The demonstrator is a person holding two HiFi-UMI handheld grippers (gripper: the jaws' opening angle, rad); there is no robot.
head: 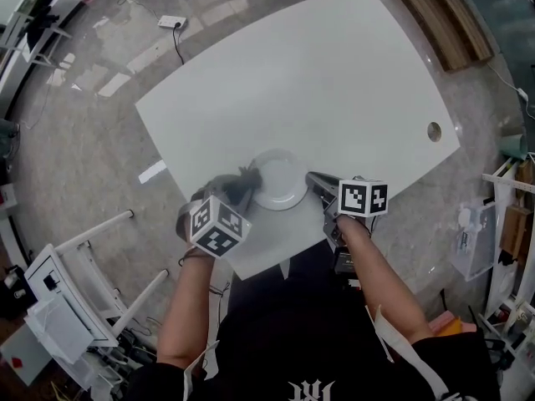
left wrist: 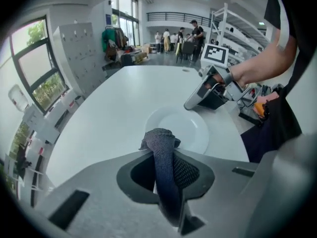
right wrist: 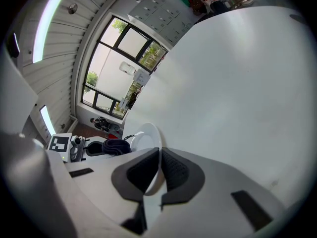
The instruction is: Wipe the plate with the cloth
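A white plate lies on the white table near its front edge. My left gripper is shut on a dark grey cloth, whose bunched end sits at the plate's left rim. My right gripper is shut on the plate's right rim; in the right gripper view the rim runs between the closed pads. The left gripper view shows the plate just beyond the cloth, with the right gripper at its far edge. The cloth shows beyond the plate in the right gripper view.
A round cable hole sits near the table's right edge. A white frame stands on the floor at the left, shelving at the right. People stand far off in the room.
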